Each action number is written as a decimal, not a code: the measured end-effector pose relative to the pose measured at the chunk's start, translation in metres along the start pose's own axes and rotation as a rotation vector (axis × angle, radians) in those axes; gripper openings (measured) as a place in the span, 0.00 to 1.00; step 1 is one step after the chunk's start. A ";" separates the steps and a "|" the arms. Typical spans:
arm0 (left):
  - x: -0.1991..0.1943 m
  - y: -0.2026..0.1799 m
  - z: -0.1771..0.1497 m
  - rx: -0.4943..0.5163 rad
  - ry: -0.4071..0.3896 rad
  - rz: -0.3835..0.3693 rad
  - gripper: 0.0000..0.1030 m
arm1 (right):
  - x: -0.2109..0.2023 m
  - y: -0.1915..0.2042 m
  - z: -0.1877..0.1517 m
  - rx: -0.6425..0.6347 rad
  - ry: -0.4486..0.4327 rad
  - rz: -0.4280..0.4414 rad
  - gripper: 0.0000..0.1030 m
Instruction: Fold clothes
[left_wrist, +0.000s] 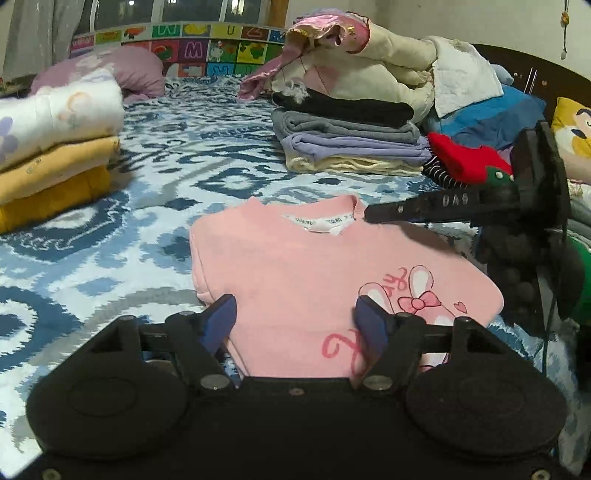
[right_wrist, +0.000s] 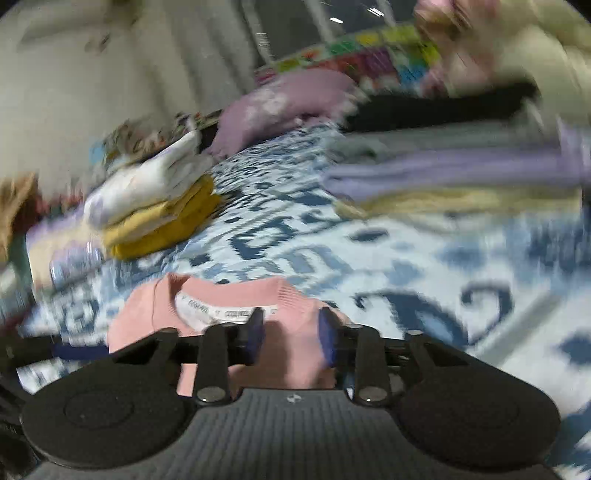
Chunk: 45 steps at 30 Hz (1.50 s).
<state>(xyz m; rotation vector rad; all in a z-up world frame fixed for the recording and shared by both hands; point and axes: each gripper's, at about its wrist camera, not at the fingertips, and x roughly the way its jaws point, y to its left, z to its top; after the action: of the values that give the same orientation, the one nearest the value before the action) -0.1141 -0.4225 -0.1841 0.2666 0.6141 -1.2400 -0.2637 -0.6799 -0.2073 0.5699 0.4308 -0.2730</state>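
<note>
A folded pink sweater (left_wrist: 295, 273) with a bunny print lies on the blue and white bedspread (left_wrist: 155, 192), collar away from me. My left gripper (left_wrist: 295, 317) is open, its blue pads on either side of the sweater's near edge. My right gripper (left_wrist: 373, 214) shows at the right of the left wrist view, its tip at the collar. In the blurred right wrist view the right gripper (right_wrist: 291, 339) is open over the pink sweater (right_wrist: 288, 306) next to the collar label.
A stack of folded white and yellow clothes (left_wrist: 55, 147) sits at the left. A taller stack of folded clothes (left_wrist: 351, 144) under a heap of bedding (left_wrist: 369, 62) stands at the back right. A red item (left_wrist: 465, 158) and a purple pillow (left_wrist: 122, 70) lie beyond.
</note>
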 end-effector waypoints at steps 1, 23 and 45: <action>0.000 0.001 0.000 0.000 0.000 -0.004 0.69 | 0.001 -0.007 0.001 0.049 0.009 0.022 0.24; -0.039 0.052 -0.015 -0.566 -0.045 -0.111 0.69 | -0.090 0.001 -0.060 0.373 -0.008 0.045 0.64; 0.009 0.059 -0.014 -0.722 -0.025 -0.248 0.25 | -0.039 -0.005 -0.055 0.410 0.000 0.061 0.25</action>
<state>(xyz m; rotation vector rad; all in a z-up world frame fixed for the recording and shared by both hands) -0.0615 -0.4035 -0.2086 -0.4385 1.0494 -1.1730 -0.3173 -0.6475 -0.2338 0.9825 0.3581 -0.3049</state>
